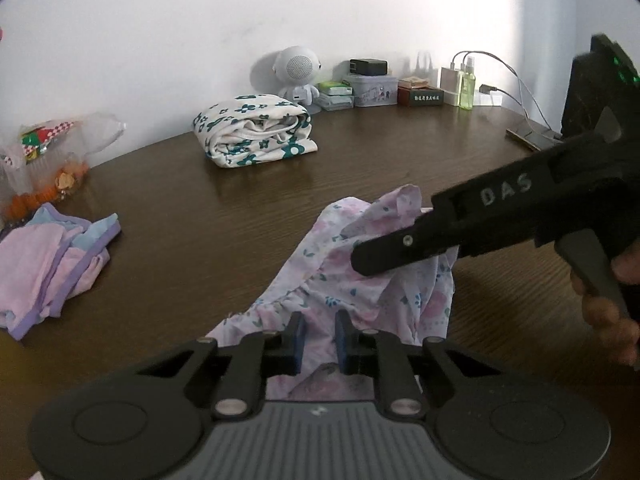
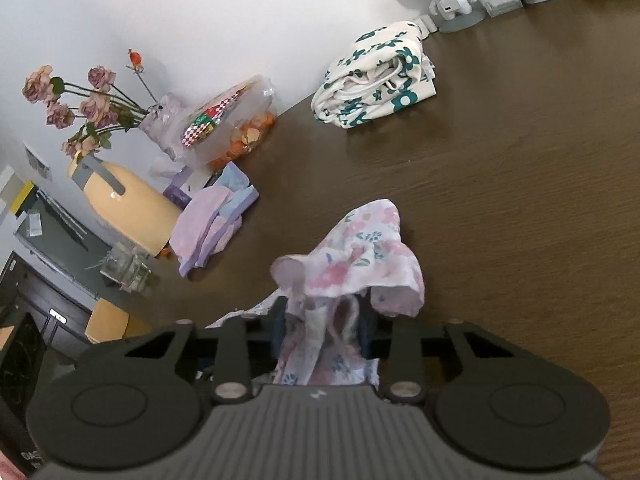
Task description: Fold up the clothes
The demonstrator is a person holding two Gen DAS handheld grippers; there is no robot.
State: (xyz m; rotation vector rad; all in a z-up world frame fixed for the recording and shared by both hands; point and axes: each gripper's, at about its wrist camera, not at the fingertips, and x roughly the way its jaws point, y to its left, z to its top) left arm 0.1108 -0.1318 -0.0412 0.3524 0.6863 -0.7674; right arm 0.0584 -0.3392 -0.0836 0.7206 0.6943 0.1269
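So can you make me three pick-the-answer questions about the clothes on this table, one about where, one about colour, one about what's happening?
1. Where is the folded white garment with green flowers?
A. Near the wall, by the white toy robot
B. On the floor
C. Inside the plastic bag

2. What colour is the table?
A. White
B. Dark brown
C. Yellow

3. What is happening to the pink floral garment?
A. It lies neatly folded
B. It hangs on a hook
C. The left gripper and the right gripper both pinch it

Answers: 1 A, it sits just in front of the toy. 2 B, dark wood grain shows. 3 C, cloth bunches between both pairs of fingers.
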